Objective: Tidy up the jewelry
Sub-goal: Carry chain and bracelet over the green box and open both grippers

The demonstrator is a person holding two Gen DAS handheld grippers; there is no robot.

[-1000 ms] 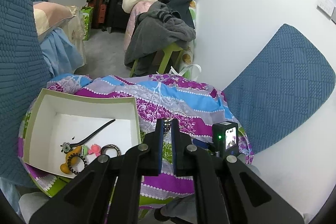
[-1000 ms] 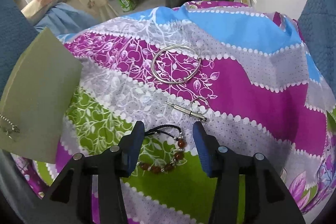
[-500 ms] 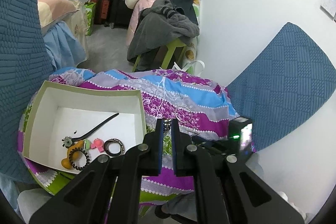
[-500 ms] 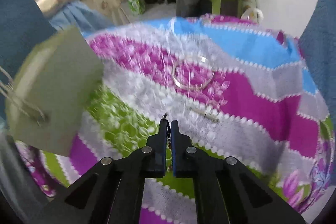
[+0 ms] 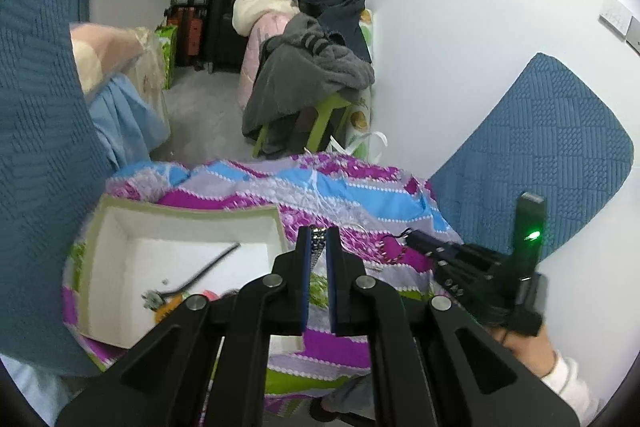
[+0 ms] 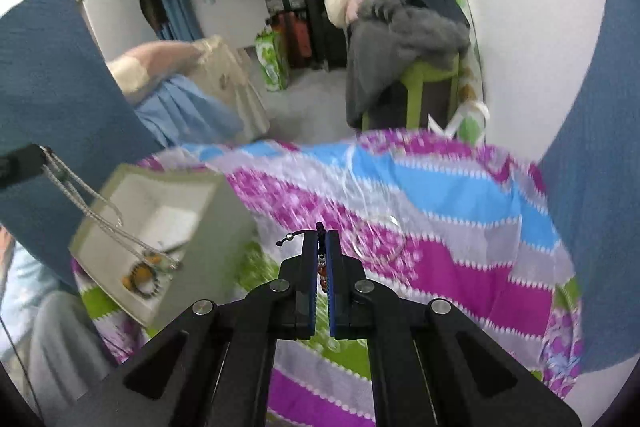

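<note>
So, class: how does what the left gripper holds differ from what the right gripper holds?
The left gripper pinches a silver ball-chain necklace; the right gripper pinches a reddish-brown bead bracelet on black cord. The chain dangles long above the open box; the bracelet hangs short between the fingers, over the patterned blanket. Both are clamped and lifted.

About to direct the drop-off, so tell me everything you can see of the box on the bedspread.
The box is an open, lidless carton, pale green outside and white inside, seemingly cardboard. It sits on the patterned bedspread at its left side. Inside lie a long black hair clip and a few small blurred trinkets near the front corner. Neither tongs touch it.
</note>
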